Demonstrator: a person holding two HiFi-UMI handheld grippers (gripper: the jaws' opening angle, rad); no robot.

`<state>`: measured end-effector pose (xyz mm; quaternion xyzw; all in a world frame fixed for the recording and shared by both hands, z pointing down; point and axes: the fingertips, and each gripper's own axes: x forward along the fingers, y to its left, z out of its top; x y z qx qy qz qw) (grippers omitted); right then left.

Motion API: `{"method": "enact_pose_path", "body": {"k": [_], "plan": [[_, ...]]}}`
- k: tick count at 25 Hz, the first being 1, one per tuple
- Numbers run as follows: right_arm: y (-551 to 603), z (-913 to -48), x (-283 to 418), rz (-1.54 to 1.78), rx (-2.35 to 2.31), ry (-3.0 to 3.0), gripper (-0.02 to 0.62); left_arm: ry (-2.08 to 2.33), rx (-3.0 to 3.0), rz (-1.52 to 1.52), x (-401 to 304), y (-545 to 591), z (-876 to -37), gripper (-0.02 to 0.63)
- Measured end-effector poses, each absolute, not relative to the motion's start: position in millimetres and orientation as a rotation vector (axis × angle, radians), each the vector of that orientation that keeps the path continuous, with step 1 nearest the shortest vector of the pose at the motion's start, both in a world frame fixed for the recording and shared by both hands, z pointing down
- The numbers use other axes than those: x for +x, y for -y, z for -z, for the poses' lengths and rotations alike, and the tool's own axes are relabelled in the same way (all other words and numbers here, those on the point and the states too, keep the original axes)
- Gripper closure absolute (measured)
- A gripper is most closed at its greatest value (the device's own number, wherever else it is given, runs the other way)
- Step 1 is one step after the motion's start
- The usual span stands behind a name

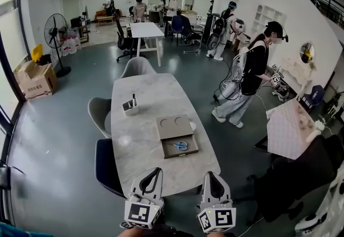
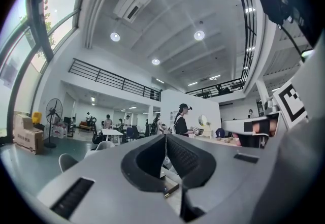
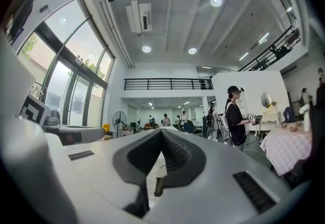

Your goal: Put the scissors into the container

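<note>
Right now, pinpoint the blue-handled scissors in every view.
Head view: just below centre, blue-handled scissors lie in the flat grey tray on the white table.
Left gripper view: not visible.
Right gripper view: not visible.
Shared landmark: black pedestal fan, left of centre in all three.

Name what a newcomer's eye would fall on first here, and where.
The blue-handled scissors lie in an open flat brown box near this end of the long pale marble-look table. A small white container stands farther up the table's left side. The left tool and right tool, both shut, hover at the near edge.
</note>
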<state>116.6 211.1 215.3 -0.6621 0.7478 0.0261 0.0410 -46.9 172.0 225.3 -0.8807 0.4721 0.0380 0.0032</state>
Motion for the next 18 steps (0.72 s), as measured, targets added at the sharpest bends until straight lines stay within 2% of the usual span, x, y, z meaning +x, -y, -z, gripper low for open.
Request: {"method": "enact_pose_path", "body": {"k": [18], "plan": [[-209.5,-215.7,115.2,-0.092,-2.028,-2.303,0.6,-1.478,-2.756,-0.135,-51.7,-169.8,-227.3,0.584]]}}
